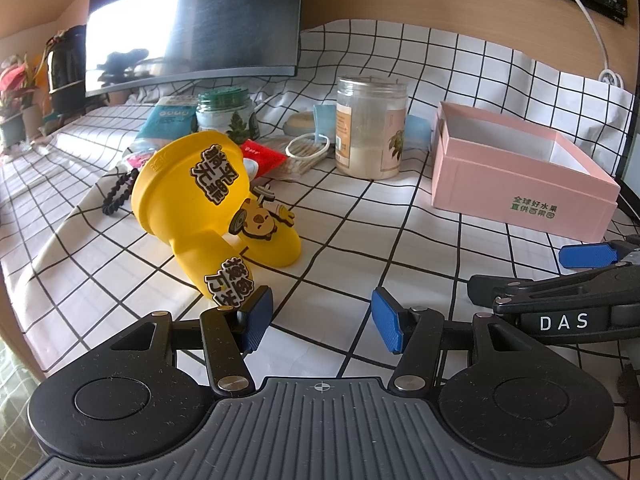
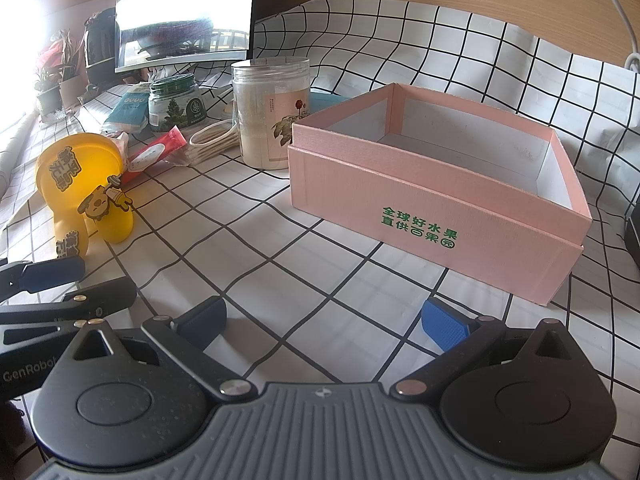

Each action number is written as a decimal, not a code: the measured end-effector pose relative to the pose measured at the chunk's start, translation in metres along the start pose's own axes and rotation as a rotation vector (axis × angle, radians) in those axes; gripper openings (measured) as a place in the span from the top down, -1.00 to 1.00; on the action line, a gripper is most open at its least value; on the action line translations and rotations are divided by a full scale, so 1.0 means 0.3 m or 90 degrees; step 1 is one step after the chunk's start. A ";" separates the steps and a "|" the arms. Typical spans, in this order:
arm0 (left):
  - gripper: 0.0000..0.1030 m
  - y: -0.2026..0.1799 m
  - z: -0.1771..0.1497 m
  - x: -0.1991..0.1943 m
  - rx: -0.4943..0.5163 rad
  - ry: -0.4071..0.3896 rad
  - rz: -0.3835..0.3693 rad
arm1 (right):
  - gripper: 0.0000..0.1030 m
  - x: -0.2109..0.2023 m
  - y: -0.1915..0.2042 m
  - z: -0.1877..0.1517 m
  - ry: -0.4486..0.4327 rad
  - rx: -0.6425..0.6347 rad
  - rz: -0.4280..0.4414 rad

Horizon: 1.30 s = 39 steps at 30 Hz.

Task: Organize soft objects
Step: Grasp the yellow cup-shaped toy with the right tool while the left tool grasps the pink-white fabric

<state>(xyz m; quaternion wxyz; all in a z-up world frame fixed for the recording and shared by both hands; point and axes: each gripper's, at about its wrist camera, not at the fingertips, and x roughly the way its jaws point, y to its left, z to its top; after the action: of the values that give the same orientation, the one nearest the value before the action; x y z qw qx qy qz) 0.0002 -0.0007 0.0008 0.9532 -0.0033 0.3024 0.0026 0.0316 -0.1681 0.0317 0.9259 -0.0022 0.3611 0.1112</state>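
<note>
A soft yellow rubber toy [image 1: 208, 208] with black-and-white lettering and a cartoon badge lies tipped on the checked cloth, just ahead and left of my left gripper [image 1: 322, 318]. That gripper is open, nothing between its blue pads [image 1: 256, 318]. The toy [image 2: 86, 192] shows at the left in the right wrist view too. My right gripper [image 2: 324, 320] is open and empty above the cloth, with the open pink box [image 2: 432, 216] right ahead of it. The box [image 1: 520, 196] is empty inside. In the left wrist view the right gripper's blue fingertips [image 1: 586, 256] reach in from the right edge.
Behind the toy stand a tall clear jar of powder [image 1: 370, 128], a green-lidded jar [image 1: 226, 112], a teal packet [image 1: 170, 118], a red sachet [image 1: 262, 156], cotton swabs [image 1: 304, 156] and a black hair tie [image 1: 118, 194]. A monitor [image 1: 192, 24] and plants [image 1: 18, 96] line the back.
</note>
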 end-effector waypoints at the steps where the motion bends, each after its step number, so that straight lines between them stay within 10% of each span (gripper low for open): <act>1: -0.16 0.000 0.005 0.001 -0.001 0.003 0.000 | -1.00 0.000 -0.001 -0.001 0.000 0.000 0.002; 11: 0.27 0.142 0.084 -0.001 -0.046 0.123 -0.138 | -1.00 0.032 -0.010 0.072 0.106 -0.030 0.029; 17: 0.26 0.208 0.169 -0.123 0.032 0.097 -0.272 | -1.00 0.044 0.002 0.093 0.140 -0.034 0.033; 23: 0.23 0.361 0.312 -0.238 0.093 -0.043 -0.186 | -0.88 0.001 0.055 0.090 0.144 -0.003 -0.006; 30: 0.21 0.439 0.400 0.014 0.046 0.117 -0.253 | -0.88 -0.116 0.133 0.126 0.082 0.014 -0.033; 39: 0.18 0.402 0.381 0.109 0.110 0.161 -0.280 | -0.88 -0.149 0.204 0.166 0.032 0.015 -0.022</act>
<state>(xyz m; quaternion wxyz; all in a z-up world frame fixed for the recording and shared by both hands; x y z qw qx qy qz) 0.0920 0.1209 0.0750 0.8822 0.0125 0.4104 -0.2306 0.0201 -0.1133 0.1031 0.9183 -0.0006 0.3853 0.0906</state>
